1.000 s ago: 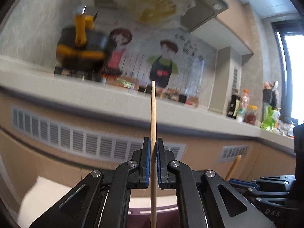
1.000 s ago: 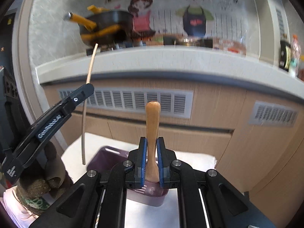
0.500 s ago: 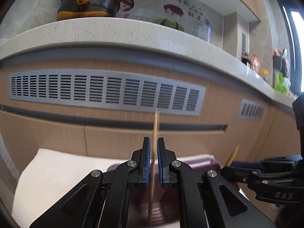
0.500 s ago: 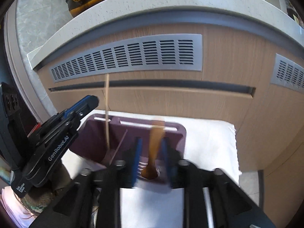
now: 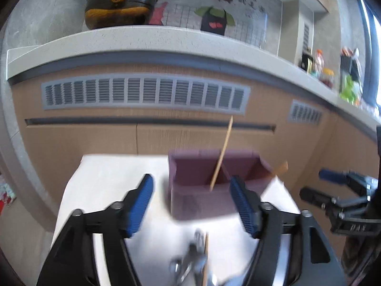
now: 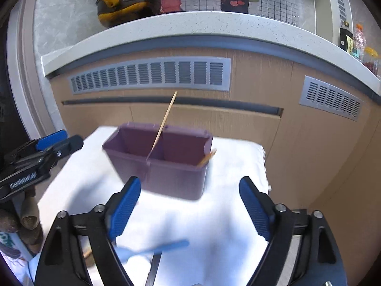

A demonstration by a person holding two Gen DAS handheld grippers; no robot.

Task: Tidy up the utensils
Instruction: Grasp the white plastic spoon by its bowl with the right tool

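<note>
A purple two-compartment holder (image 5: 202,190) (image 6: 171,166) stands on a white cloth (image 5: 107,190) (image 6: 202,214). A thin wooden chopstick (image 5: 221,152) (image 6: 164,122) leans out of it at the divider. A wooden handle (image 5: 279,168) (image 6: 207,157) pokes out at its right end. My left gripper (image 5: 193,205) is open and empty, just short of the holder. My right gripper (image 6: 190,207) is open and empty, also just short of it. A blue utensil (image 6: 154,250) lies on the cloth below the right gripper. Blurred metal utensils (image 5: 193,259) and a wooden stick (image 5: 206,257) lie below the left gripper.
A wooden cabinet front with grey vents (image 5: 145,94) (image 6: 152,74) rises right behind the cloth, under a white counter (image 6: 190,23). A black and yellow pan (image 5: 119,7) sits on it. Bottles (image 5: 333,71) stand at the far right. A brown object (image 6: 28,217) is at the left.
Both grippers have opened and pulled back from the holder. The chopstick and the wooden-handled utensil, held before, now stand in the holder.
</note>
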